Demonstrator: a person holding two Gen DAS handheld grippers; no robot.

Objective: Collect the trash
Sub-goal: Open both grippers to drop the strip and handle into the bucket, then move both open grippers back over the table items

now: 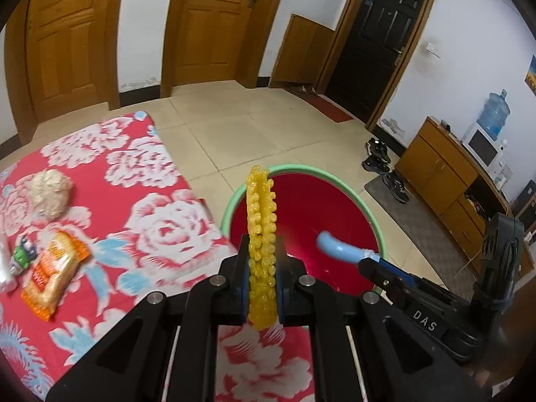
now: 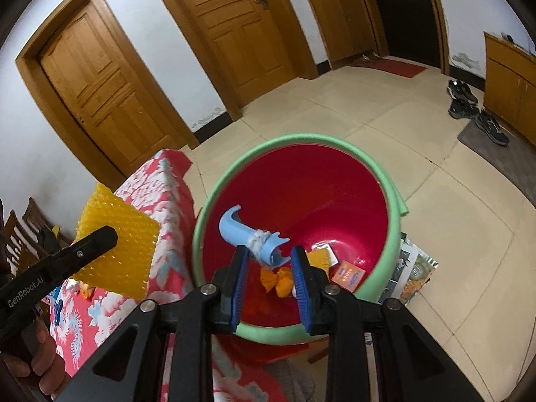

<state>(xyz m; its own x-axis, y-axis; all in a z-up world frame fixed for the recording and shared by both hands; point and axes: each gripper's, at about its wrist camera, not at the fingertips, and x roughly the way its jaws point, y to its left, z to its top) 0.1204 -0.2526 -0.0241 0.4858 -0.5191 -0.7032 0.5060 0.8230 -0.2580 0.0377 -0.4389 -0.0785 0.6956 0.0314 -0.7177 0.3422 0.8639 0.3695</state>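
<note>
We see two pieces of trash in our tongs. The left gripper [image 1: 263,264] is clamped flat on a yellow bubble-wrap sheet [image 1: 261,234], a knobbly, translucent square that stands on edge between the pads and sticks out well past the fingertips, over the table's right edge and the near rim of the bucket [image 2: 254,154]. The right gripper [image 2: 269,261] stands narrow, its blue pads [image 2: 239,268] closed on a pale blue curved plastic piece [image 2: 248,234], hooked at one end, jagged at the other, with a band of whitish tape around its middle. It hangs above the bucket's red inside.

The bucket is red with a green rim and stands on the floor just beside the table's corner. At its bottom lie an orange wrapper [image 2: 279,279] and an orange packet [image 2: 348,273].

On the red flowered tablecloth [image 1: 160,221], toward the left edge, lie a crumpled paper ball [image 1: 50,194] and an orange snack packet [image 1: 50,274].
</note>
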